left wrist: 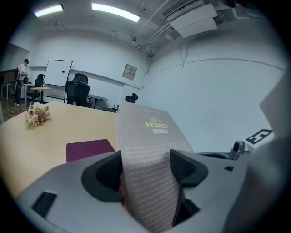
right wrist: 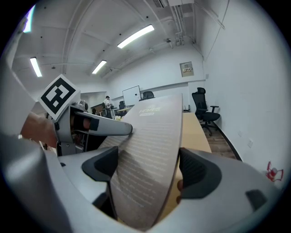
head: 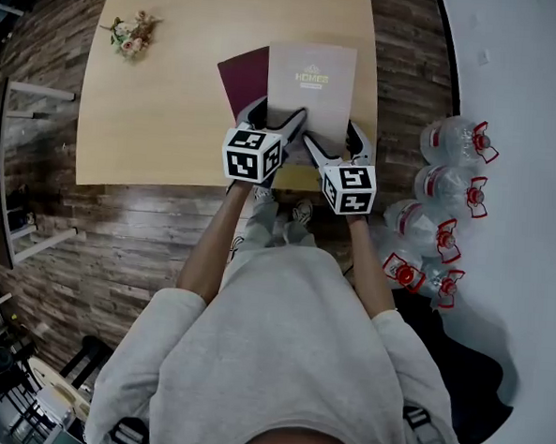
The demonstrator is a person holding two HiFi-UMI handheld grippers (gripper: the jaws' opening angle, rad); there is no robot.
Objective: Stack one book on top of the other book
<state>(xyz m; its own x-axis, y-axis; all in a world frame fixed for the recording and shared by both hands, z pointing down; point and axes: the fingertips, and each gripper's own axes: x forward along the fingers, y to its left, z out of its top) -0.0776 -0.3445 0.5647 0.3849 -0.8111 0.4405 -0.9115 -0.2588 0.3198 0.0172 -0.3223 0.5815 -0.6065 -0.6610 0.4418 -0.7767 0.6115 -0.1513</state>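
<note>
A beige-grey book titled HOMES [head: 312, 78] is held at its near edge by both grippers, tilted up off the wooden table [head: 162, 115]. It partly overlaps a maroon book [head: 242, 78] that lies flat on the table to its left. My left gripper [head: 280, 119] is shut on the beige book's near left part, and my right gripper [head: 335, 139] on its near right part. In the left gripper view the beige book [left wrist: 150, 150] fills the space between the pads of the left gripper [left wrist: 148, 169], with the maroon book [left wrist: 88, 149] beyond. In the right gripper view the beige book [right wrist: 145, 154] runs slanted through the right gripper [right wrist: 148, 170].
A small bunch of flowers [head: 132, 34] lies at the table's far left corner, also visible in the left gripper view as flowers [left wrist: 37, 113]. Several large water bottles [head: 448, 199] stand on the floor to the right of the table. Office chairs and a whiteboard [left wrist: 58, 73] are farther back.
</note>
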